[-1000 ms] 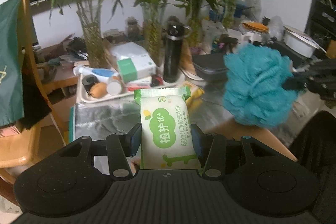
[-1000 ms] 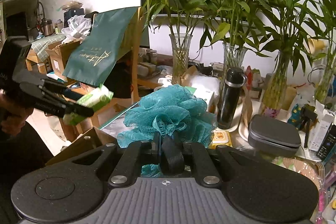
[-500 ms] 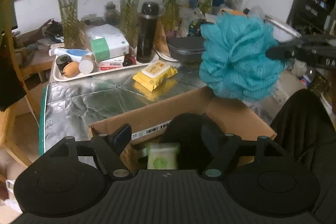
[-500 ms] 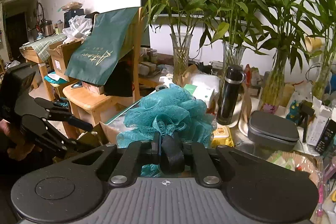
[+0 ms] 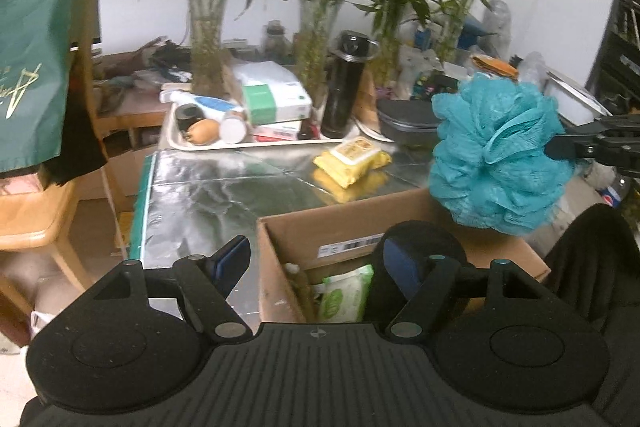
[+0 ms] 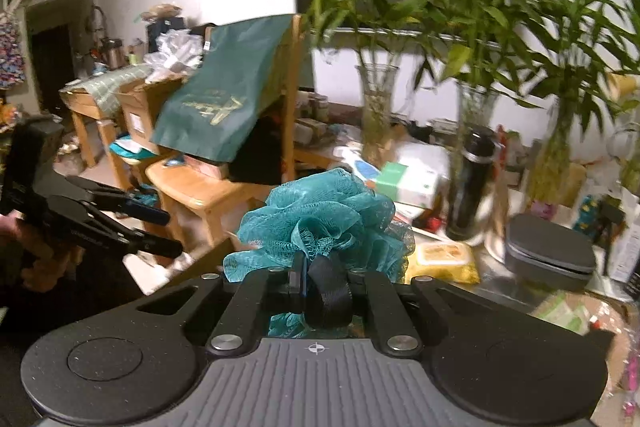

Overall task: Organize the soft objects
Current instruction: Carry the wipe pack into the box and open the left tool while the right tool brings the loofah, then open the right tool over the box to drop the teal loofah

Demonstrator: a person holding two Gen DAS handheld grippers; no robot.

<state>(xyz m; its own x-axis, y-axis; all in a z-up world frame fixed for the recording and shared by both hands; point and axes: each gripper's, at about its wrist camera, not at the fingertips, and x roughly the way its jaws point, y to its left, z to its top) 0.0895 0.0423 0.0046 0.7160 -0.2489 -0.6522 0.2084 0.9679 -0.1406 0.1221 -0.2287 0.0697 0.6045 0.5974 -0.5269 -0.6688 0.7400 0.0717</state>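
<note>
My left gripper (image 5: 316, 257) is open and empty, above the near edge of an open cardboard box (image 5: 344, 223). A green-and-white wipes pack (image 5: 346, 293) lies inside the box below it. My right gripper (image 6: 320, 269) is shut on a teal mesh bath pouf (image 6: 320, 217) and holds it in the air; in the left wrist view the pouf (image 5: 496, 153) hangs over the box's far right corner. The left gripper (image 6: 154, 231) shows at the left of the right wrist view. A yellow wipes pack (image 5: 352, 157) lies on the foil-covered table (image 5: 208, 195).
A tray (image 5: 256, 143) with bottles and boxes, a black flask (image 5: 344, 87), a grey case (image 5: 408, 117) and vases of bamboo (image 5: 208, 39) stand at the table's back. A wooden chair (image 6: 208, 187) with a green bag (image 6: 228, 99) is to the left.
My left gripper opened and dropped the green wipes pack into the box, then drew back. The right gripper stays shut on the pouf, which moved a little over the box.
</note>
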